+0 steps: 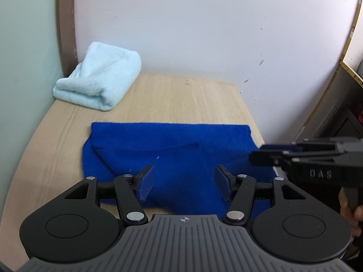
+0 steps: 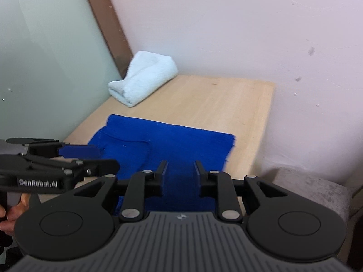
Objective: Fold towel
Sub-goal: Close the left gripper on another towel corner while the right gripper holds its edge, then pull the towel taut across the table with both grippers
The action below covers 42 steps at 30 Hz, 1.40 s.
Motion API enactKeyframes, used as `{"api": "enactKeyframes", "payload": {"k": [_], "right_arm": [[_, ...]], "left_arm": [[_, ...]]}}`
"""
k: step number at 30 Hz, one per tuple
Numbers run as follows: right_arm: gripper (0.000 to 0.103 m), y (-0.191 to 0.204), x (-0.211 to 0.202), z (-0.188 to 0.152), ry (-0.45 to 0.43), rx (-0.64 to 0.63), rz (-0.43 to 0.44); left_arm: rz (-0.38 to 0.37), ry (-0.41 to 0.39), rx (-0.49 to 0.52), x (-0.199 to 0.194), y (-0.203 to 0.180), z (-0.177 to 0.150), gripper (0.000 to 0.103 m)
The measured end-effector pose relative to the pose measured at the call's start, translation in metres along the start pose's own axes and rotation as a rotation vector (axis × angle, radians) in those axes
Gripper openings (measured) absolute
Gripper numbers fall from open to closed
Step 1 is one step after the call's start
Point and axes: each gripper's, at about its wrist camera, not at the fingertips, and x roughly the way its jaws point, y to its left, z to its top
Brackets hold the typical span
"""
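Note:
A dark blue towel lies folded on the wooden table, with a loose flap on its left half. It also shows in the right wrist view. My left gripper hovers open above the towel's near edge, holding nothing. My right gripper is open with a narrower gap, above the towel's near right part, empty. The right gripper shows in the left wrist view over the towel's right edge. The left gripper shows in the right wrist view at the towel's left.
A folded light blue towel sits at the table's far left corner against the wall, seen also in the right wrist view. A wooden shelf unit stands to the right. A grey upholstered seat is beside the table.

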Motion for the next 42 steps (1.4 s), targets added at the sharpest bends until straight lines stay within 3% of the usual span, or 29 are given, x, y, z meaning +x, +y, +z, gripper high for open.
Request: {"api": "enactKeyframes", "payload": {"k": [3, 5, 15, 17, 19, 25, 28, 39, 41, 42], "right_arm": [[0.024, -0.009, -0.004, -0.003, -0.003, 0.011, -0.012], [0.024, -0.015, -0.007, -0.005, -0.007, 0.015, -0.019], [0.024, -0.037, -0.015, -0.009, -0.018, 0.044, -0.025], [0.024, -0.041, -0.014, -0.01, -0.017, 0.051, -0.024], [0.024, -0.045, -0.015, -0.011, -0.016, 0.056, -0.023], [0.024, -0.052, -0.017, -0.013, -0.016, 0.065, -0.027], [0.024, -0.052, -0.017, -0.013, -0.017, 0.067, -0.027], [0.025, -0.044, -0.023, -0.015, -0.016, 0.055, -0.018], [0.028, -0.041, -0.026, -0.017, -0.008, 0.053, -0.012], [0.035, -0.04, -0.027, -0.018, -0.005, 0.049, -0.01]], "left_arm": [[0.02, -0.005, -0.002, 0.009, -0.009, 0.006, 0.058], [0.028, -0.002, -0.007, 0.016, -0.013, 0.008, 0.043], [0.111, 0.017, -0.017, 0.044, -0.027, 0.014, 0.041], [0.133, 0.021, -0.015, 0.05, -0.029, 0.015, 0.027], [0.139, 0.034, -0.02, 0.054, -0.029, 0.015, 0.021], [0.145, 0.04, -0.013, 0.059, -0.027, 0.013, 0.017], [0.157, 0.034, -0.01, 0.059, -0.025, 0.011, 0.006], [0.103, -0.007, -0.089, 0.026, -0.003, 0.011, 0.004], [0.098, -0.026, -0.093, 0.012, -0.001, 0.009, 0.004], [0.097, -0.032, -0.095, 0.007, 0.0, 0.008, 0.004]]}}
